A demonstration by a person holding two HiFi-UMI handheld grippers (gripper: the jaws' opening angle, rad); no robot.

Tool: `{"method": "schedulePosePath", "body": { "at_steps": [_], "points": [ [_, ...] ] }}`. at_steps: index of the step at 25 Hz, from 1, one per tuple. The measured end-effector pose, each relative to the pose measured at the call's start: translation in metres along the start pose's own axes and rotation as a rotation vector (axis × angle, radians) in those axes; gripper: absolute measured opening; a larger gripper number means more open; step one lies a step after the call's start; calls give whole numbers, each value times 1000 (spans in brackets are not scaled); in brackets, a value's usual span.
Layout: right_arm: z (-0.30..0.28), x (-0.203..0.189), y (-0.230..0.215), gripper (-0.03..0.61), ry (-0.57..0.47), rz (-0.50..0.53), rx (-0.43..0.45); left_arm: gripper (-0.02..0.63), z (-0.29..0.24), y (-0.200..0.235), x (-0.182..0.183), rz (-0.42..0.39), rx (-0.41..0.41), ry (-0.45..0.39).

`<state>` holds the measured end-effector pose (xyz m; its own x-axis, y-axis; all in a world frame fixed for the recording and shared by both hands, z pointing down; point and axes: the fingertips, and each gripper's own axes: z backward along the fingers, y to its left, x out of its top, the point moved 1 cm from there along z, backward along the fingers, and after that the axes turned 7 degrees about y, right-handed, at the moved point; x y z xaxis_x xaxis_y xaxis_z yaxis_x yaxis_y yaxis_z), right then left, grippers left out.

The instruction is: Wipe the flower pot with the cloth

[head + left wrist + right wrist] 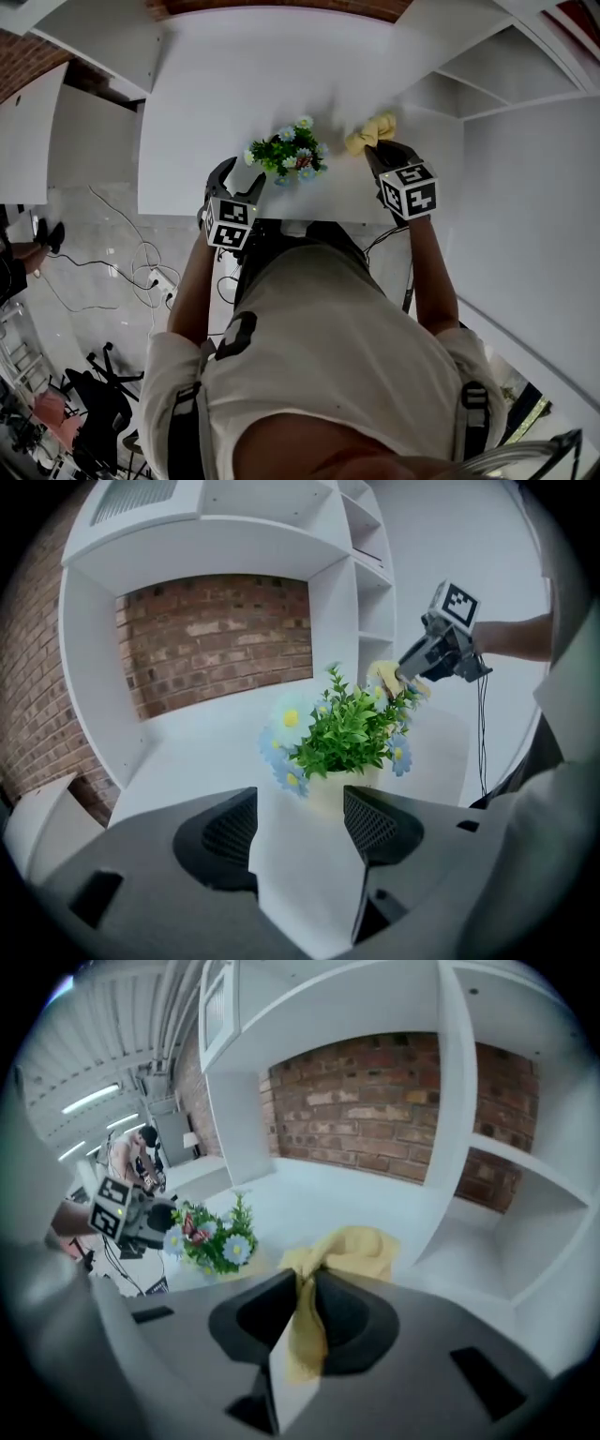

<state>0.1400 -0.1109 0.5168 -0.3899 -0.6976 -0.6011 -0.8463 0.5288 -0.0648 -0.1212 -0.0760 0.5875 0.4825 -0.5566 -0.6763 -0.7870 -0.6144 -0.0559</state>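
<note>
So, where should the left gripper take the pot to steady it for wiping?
Grip the pot by its pale wall, below the leaves, coming in low from the near side, where the left gripper faces it with jaws apart. The leaves and flowers overhang the rim, so from above the jaws would likely crush them; only the lower wall shows bare.
</note>
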Motion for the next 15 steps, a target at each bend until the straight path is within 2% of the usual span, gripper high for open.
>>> {"method": "schedulePosePath", "body": {
  "at_steps": [2,4,6,8,11,13,15],
  "points": [
    [-37,-30,1,94,88,23,-7,301,1,-4,1,12,1,-7],
    [-73,-70,-1,233,220,40,-32,299,3,-6,1,20,4,-11],
    [-84,-94,-4,285,277,28,-65,298,7,-6,1,25,10,-16],
    [-69,-92,-8,324,214,-43,-77,298,14,-3,-3,36,18,-21],
    [-31,-63,-12,325,40,-185,-44,296,28,5,-10,62,36,-31],
    [-2,-32,-5,321,-97,-290,57,295,37,8,-5,63,44,-49],
    [25,4,14,260,-241,-393,228,269,45,12,7,49,34,-78]
  ]
}}
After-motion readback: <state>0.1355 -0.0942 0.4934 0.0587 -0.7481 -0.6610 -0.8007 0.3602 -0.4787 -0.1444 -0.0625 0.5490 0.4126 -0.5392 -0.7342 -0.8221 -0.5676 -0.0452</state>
